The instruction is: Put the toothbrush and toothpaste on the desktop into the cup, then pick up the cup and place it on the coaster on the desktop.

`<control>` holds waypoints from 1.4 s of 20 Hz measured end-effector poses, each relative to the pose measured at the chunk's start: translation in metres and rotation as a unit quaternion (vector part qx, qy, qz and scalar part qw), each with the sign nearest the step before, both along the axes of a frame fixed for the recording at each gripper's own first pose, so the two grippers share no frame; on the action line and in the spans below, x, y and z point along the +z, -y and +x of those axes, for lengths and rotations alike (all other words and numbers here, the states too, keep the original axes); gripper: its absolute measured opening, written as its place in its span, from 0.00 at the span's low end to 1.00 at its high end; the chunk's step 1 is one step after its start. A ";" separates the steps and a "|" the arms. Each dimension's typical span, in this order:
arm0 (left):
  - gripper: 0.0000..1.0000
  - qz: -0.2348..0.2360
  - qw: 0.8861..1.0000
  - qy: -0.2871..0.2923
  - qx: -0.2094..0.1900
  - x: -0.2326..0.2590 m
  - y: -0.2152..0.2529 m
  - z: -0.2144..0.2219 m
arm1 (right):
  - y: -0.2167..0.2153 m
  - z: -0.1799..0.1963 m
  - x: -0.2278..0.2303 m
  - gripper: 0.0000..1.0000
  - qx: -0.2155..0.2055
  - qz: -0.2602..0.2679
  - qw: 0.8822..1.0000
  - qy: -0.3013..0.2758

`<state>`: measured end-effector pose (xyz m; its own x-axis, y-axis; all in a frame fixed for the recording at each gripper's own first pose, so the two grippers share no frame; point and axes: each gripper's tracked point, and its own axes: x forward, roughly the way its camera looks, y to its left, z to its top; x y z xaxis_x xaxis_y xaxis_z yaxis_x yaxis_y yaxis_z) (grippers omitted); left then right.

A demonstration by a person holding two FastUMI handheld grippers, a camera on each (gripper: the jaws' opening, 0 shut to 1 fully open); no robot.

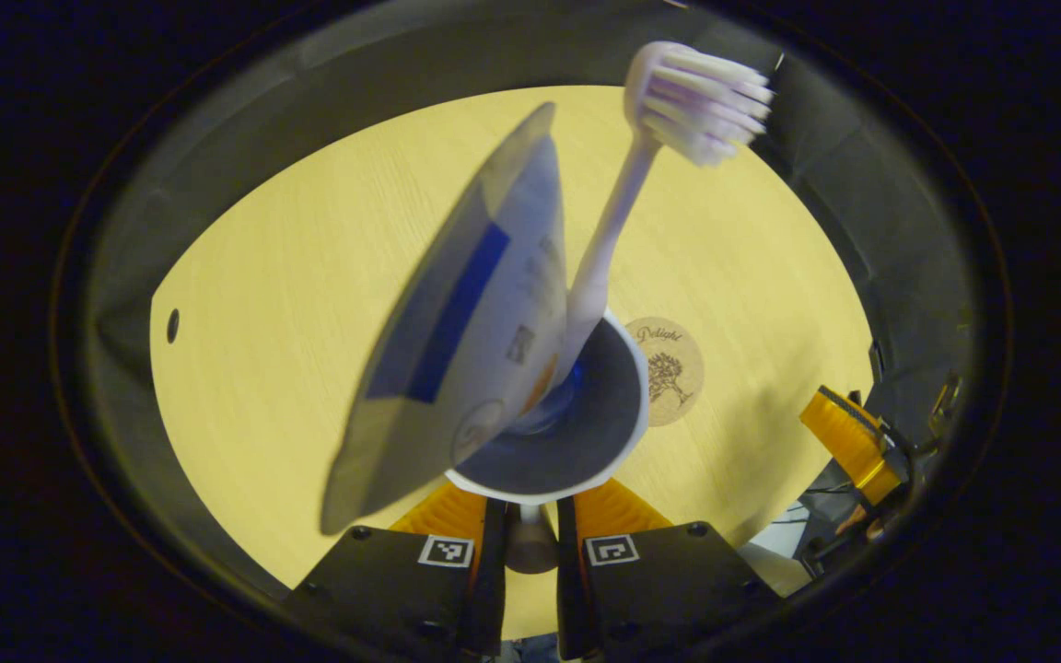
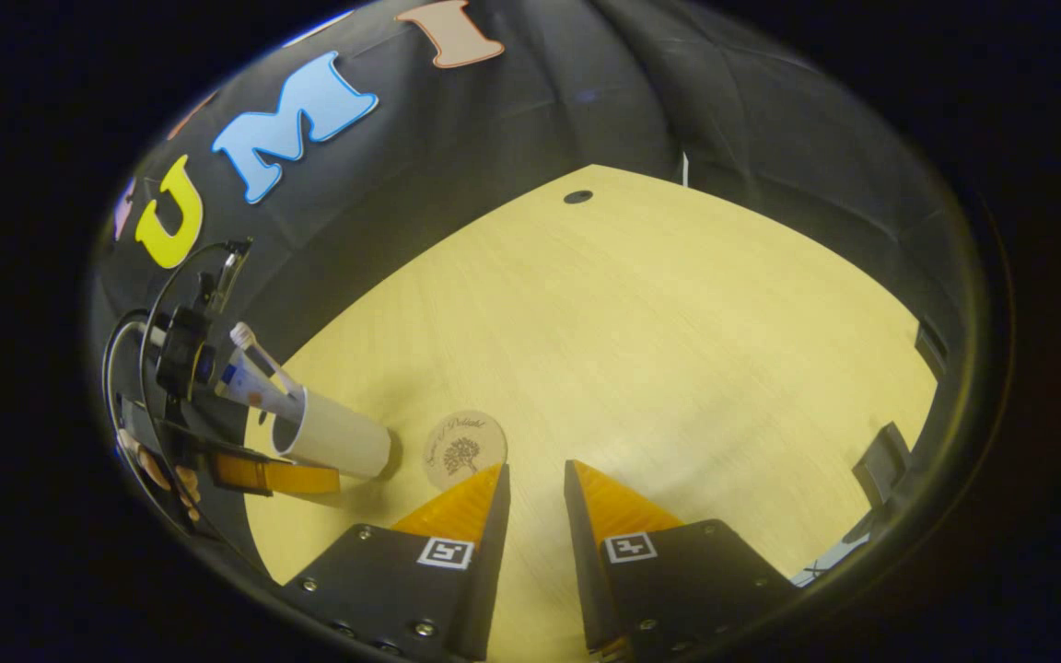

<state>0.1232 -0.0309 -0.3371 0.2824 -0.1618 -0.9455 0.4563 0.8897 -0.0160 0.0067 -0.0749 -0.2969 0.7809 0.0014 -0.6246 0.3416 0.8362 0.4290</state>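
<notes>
Between my left tongs (image 1: 530, 516), right at the lens in the left gripper view, sits the near wall of the cup (image 1: 577, 433): both fingers are closed in on it, narrow gap, firm hold by the look of it. Inside the cup the toothpaste (image 1: 471, 341) leans to one side and the toothbrush (image 1: 623, 203) stands bristles-up. Beyond the rim lies the coaster (image 1: 673, 368) on the bench (image 1: 291, 304), just past the cup. I judge the filling done and the carry in hand. To do it well I keep the cup upright, since the tall, top-heavy contents could tip out, bring its base squarely over the coaster, lower until it rests, and only then let go.

Nearest in the right gripper view, my right tongs (image 2: 535, 483) stand apart, holding nothing. Just ahead of one fingertip lies the coaster (image 2: 464, 448); the cup (image 2: 337, 437) is beside it, held from the far side. I would draw these tongs back to clear the landing spot.
</notes>
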 end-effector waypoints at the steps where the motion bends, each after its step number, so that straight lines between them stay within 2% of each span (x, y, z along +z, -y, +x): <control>1: 0.30 0.000 1.000 0.000 -0.007 0.004 0.003 0.000 | 0.007 -0.003 0.003 0.37 -0.003 0.001 1.000 -0.001; 5: 0.30 -0.002 1.000 -0.001 -0.030 0.022 0.018 0.003 | 0.014 -0.012 -0.001 0.37 -0.017 0.008 1.000 -0.002; 16: 0.30 0.004 0.997 -0.018 -0.077 0.021 0.045 -0.001 | 0.042 -0.037 -0.011 0.37 -0.068 0.029 0.997 -0.009; 24: 0.30 0.011 0.997 -0.028 -0.068 0.009 0.039 -0.004 | 0.051 -0.043 -0.018 0.37 -0.078 0.038 0.996 -0.014; 28: 0.30 0.015 0.997 -0.022 -0.066 0.020 0.033 0.007 | 0.051 -0.043 -0.017 0.37 -0.073 0.038 0.997 -0.017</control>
<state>0.1300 -0.0635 -0.3169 0.2178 -0.1667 -0.9616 0.5694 0.8220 -0.0135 -0.0364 -0.1262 -0.3135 0.7548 -0.0624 -0.6529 0.4720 0.7429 0.4746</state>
